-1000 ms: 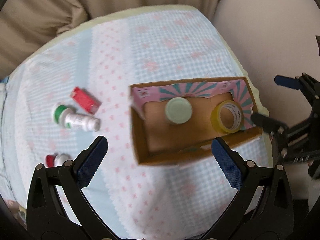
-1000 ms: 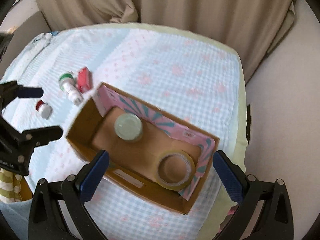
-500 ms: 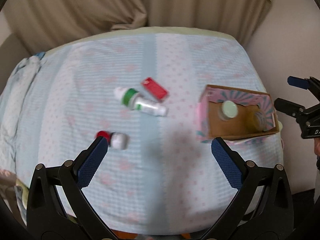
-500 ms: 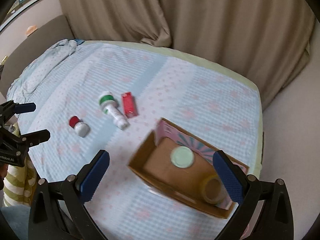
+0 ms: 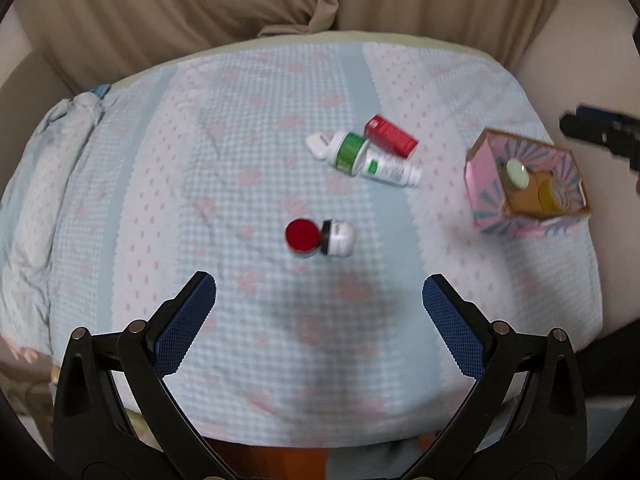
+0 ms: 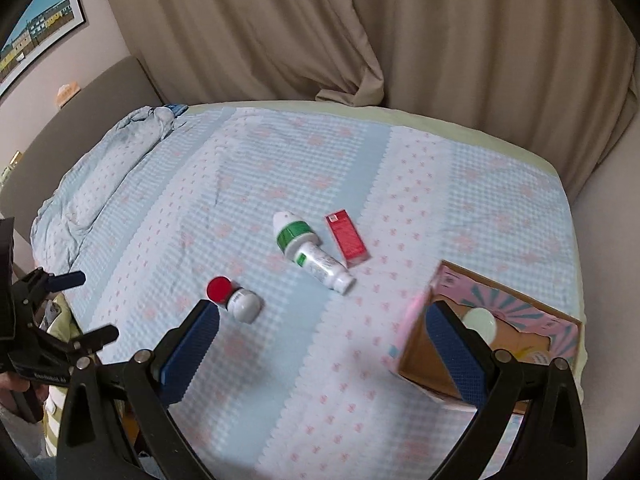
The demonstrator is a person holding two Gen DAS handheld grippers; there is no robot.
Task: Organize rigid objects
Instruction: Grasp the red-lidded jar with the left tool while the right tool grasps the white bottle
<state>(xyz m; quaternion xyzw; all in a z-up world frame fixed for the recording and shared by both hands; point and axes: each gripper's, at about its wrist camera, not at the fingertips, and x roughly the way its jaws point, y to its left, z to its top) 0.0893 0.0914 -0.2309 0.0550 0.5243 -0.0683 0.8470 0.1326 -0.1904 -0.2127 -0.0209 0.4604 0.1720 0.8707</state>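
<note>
1. Left claw (image 5: 319, 300) spread wide, nothing between the blue pads, hanging low in the frame over the blue-and-pink quilt (image 5: 200, 184) of the bed
2. Right claw (image 6: 322, 322) likewise wide and holding nothing, its right pad overlapping the near corner of the cardboard box (image 6: 532, 312) at lower right of the frame
3. Small red-capped bottle (image 5: 320, 237) lying on its side just above the centre of the left view, almost straight ahead of the left claw and between the lines of its pads; long axis running left to right across the frame, red cap to the left, white body to the right
4. Same bottle in the right view at centre left, just above the left pad, so off to one side of that claw
5. Judged nearer and better lined up for the left claw; long axis lying across the gap, so probably a turn of the wrist needed to close across the narrow body
6. Green-banded white bottle (image 5: 362, 159) and red carton (image 5: 391, 141) further up, side by side and touching, slanting down to the right
7. Box at right of the left view (image 5: 486, 184), already holding a pale-lidded jar (image 5: 516, 173) and a yellowish tape roll (image 5: 554, 196); three items left on the quilt
</note>
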